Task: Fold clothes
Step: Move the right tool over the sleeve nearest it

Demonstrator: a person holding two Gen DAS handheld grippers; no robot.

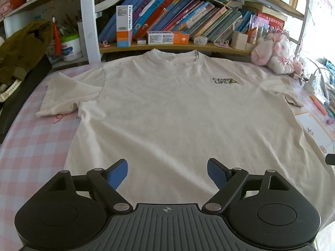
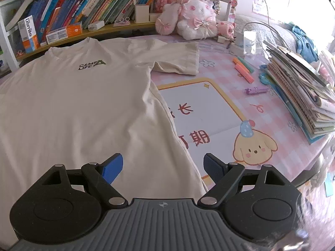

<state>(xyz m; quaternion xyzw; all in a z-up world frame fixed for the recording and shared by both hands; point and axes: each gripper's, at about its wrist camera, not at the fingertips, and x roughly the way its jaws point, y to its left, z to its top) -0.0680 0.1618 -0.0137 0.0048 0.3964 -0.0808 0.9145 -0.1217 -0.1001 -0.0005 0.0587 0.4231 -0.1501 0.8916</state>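
Cream T-shirt [image 1: 167,108]: spread flat, unfolded, collar toward the bookshelf [image 1: 171,47]; left gripper [image 1: 167,174] and right gripper [image 2: 163,168], jaws apart, empty, poised over its hem; folding apparently outstanding, needing an edge grasp.

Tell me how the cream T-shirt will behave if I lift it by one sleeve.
The cream T-shirt looks like thin knit lying flat with soft wrinkles, so it will probably drape limply and trail. It likely weighs little. The sleeve already lies creased, so it may bunch in the right claw.
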